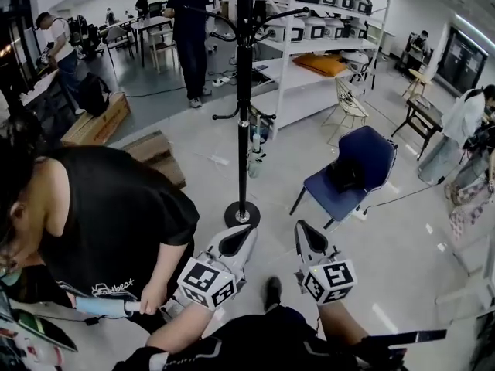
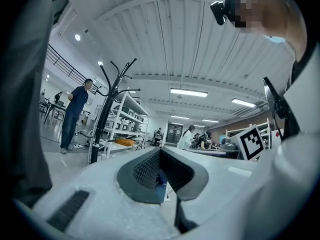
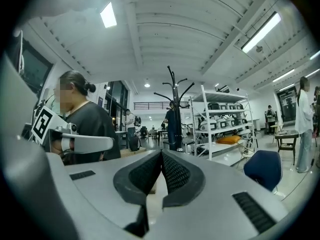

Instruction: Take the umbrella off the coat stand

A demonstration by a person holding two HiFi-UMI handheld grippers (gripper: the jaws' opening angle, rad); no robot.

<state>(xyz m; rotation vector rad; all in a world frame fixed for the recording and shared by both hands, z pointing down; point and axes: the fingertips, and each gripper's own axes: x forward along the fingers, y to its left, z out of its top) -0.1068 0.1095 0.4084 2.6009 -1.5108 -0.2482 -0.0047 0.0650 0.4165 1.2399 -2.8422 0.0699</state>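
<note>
Well ahead of left gripper [image 1: 236, 242] and right gripper [image 1: 308, 238], both with jaws pressed together and empty: umbrella [image 1: 255, 157] hung upright on a low hook of the coat stand [image 1: 244, 68], just right of the pole, likely nearer the left

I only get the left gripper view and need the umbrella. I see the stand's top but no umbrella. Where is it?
Observer: The head view shows the umbrella hanging, apparently folded, from a low hook on the stand, well below the top arms.
Operator: Is the right gripper free?
Observer: Yes, its fingers are together with nothing between them.
Operator: Anything near the stand's base?
Observer: A blue chair stands just beside it, on the right gripper's side.
</note>
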